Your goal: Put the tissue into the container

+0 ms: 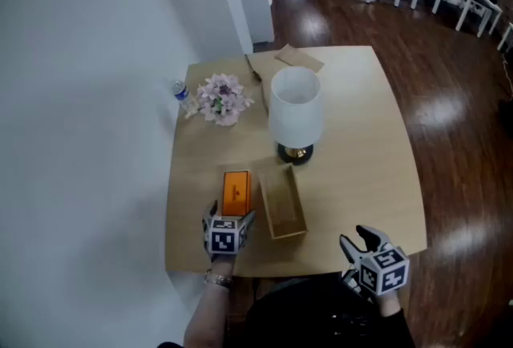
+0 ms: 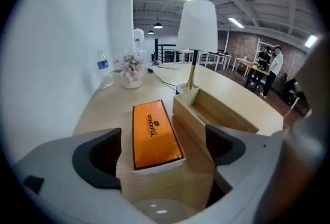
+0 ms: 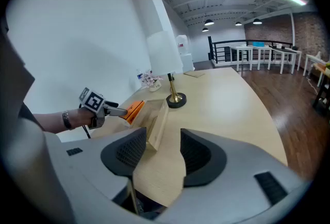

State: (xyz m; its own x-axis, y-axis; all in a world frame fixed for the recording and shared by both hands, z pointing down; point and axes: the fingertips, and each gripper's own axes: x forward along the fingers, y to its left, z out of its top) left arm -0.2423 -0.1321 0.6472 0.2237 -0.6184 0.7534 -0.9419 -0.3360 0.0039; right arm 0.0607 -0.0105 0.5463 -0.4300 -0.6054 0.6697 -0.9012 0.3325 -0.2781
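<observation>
Two claws, both fully open, holding nothing. Your left claw [image 2: 162,152] lines up on the orange tissue pack [image 2: 154,132], flat on the desk [image 1: 361,138], near end at its mouth, ready for pickup. The container [image 2: 192,118] sits just right of that claw. Your right claw [image 3: 157,153] hangs clear.

tissue pack [image 2: 154,135]: orange, flat on table | container [image 2: 216,112]: open wooden box, empty; just beside it

Bare tabletop [image 1: 365,154] right of the container [image 1: 284,204], lamp [image 1: 296,107] at its far end, tissue pack [image 1: 236,192] just beside its left
</observation>
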